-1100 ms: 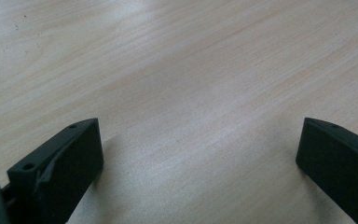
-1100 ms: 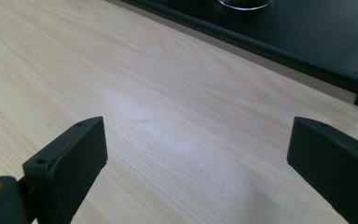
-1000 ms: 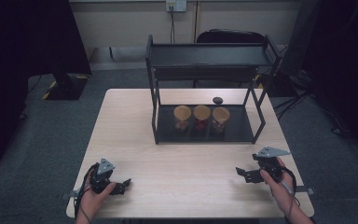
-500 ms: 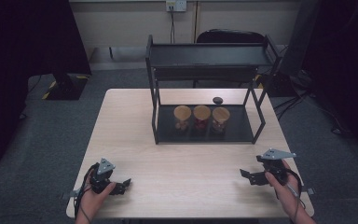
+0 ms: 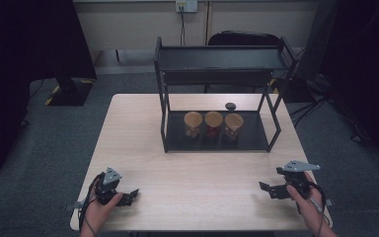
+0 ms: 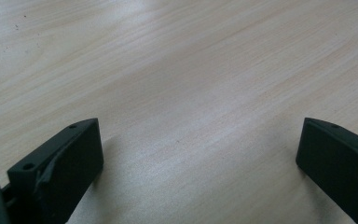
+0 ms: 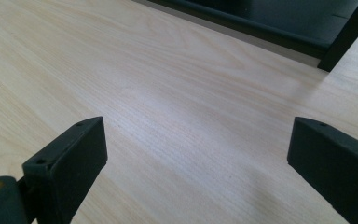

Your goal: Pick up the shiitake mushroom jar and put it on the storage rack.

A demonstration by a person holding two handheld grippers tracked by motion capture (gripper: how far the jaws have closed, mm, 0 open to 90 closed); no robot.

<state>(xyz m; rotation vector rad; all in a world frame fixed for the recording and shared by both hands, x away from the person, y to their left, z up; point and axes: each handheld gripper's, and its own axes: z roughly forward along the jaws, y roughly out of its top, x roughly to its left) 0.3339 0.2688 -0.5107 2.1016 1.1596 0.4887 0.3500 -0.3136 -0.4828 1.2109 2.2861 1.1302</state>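
Grey carpet floor, beige wall, black chair behind table.

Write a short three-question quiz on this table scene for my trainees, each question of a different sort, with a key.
1. How many jars stand on the bottom shelf of the black rack?
2. True or false: the left gripper holds a jar.
3. The small dark object on the table lies: A in front of the rack, B behind the jars, C beside the right gripper.

Key: 1. three; 2. false, its jaws are open and empty; 3. B
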